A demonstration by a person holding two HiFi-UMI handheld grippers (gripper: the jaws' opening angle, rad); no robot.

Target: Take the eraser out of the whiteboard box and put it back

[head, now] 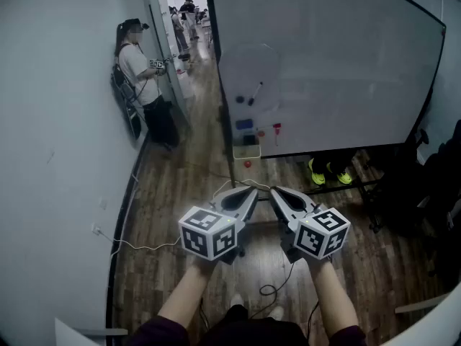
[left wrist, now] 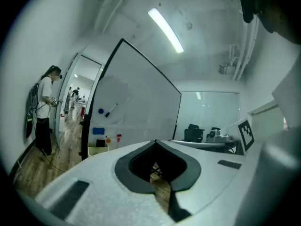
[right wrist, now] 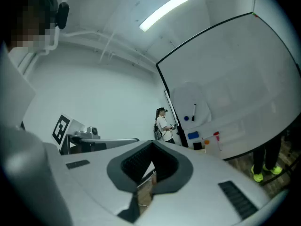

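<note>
While L hand-held gripper (head: 251, 193) & R hand-held gripper (head: 276, 193) hover pressed together, empty, whiteboard box (head: 247, 151) sits at bottom-left corner of whiteboard (head: 338, 63).

Head cam: high, tilted steeply down and forward over the forearms; left gripper (head: 248, 193) and right gripper (head: 277, 194) close at bottom centre, brown wood-plank floor (head: 187, 193) below, large white black-framed whiteboard (head: 338, 71) well ahead.

Left gripper cam: sits right behind its jaws, looks along them, roughly level; whiteboard seen obliquely at left-centre, right gripper's black-and-white marker cube (left wrist: 246, 133) at right.

Right gripper cam: same mount; whiteboard fills the right, left gripper's black-and-white marker cube (right wrist: 61, 128) at left.

Overlap in all three: whiteboard, plus person in white top (head: 140, 78) at the wall beside the doorway.
</note>
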